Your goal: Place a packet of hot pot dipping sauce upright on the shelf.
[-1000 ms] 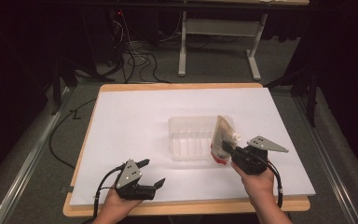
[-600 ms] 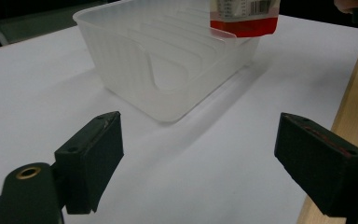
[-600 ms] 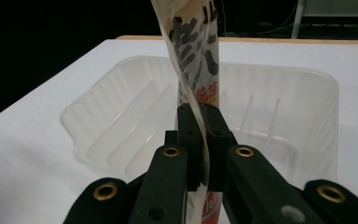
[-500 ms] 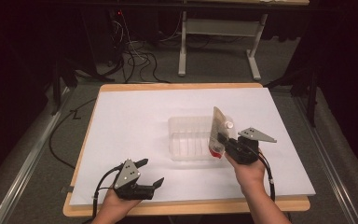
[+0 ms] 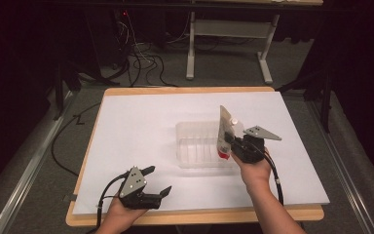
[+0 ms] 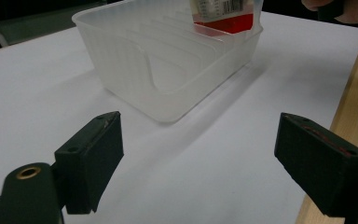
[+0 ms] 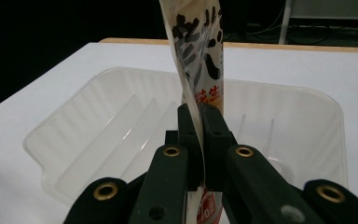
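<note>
Right tool (image 5: 231,144) grips a flat printed packet (image 5: 224,131), its two black jaws pinched tight on the packet's middle, as the right gripper view shows. That packet stands nearly upright, its red lower end inside the clear ribbed plastic tray (image 5: 195,146) at the tray's right end. Left tool (image 5: 158,183) sits low near the table's (image 5: 141,117) front edge, well apart from the tray, jaws spread wide with nothing between them.
</note>
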